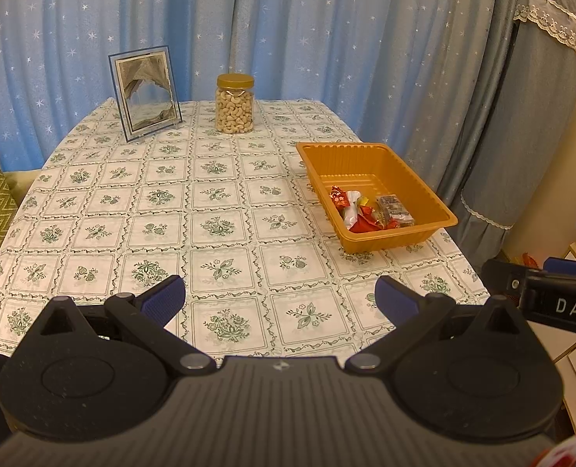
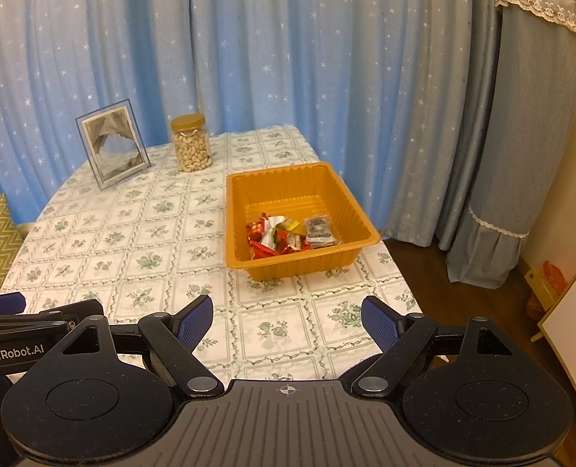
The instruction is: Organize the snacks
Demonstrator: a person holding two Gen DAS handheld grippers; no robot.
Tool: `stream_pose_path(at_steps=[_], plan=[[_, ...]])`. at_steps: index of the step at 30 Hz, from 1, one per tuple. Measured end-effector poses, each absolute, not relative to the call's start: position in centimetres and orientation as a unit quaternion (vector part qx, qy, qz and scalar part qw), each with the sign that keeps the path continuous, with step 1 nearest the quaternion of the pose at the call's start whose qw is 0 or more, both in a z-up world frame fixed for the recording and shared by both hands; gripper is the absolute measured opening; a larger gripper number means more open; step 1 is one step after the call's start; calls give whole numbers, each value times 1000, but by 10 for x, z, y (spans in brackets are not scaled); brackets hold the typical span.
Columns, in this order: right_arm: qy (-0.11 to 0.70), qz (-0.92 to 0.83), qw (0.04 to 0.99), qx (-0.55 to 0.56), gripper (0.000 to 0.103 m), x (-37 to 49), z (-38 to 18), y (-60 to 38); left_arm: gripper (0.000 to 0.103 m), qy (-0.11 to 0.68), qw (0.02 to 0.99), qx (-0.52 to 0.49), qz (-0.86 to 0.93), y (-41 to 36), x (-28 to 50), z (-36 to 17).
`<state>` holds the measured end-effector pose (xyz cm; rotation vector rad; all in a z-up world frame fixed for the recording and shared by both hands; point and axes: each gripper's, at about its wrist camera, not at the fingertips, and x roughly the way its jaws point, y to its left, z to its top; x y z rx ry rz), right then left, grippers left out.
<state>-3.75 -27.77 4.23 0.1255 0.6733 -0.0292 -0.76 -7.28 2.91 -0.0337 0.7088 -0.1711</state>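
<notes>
Floral-print tablecloth (image 2: 140, 241) covers the table. Orange plastic tray (image 2: 245, 202) at one o'clock of the cloth holds red snack wrappers (image 2: 272, 239) and a clear packet (image 2: 319, 229). Picture frame (image 1: 148, 93) at eleven o'clock; cashew jar (image 1: 234, 105) at twelve. Left gripper (image 1: 280, 297) and right gripper (image 2: 287, 321): jaws apart, nothing between.
</notes>
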Motion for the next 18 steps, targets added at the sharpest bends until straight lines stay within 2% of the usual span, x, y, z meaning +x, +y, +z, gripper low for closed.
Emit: stream_pose_path(at_steps=[18], plan=[[331, -15, 942, 62, 83, -38, 41, -278, 103, 341, 936, -20, -88, -74, -8, 30]])
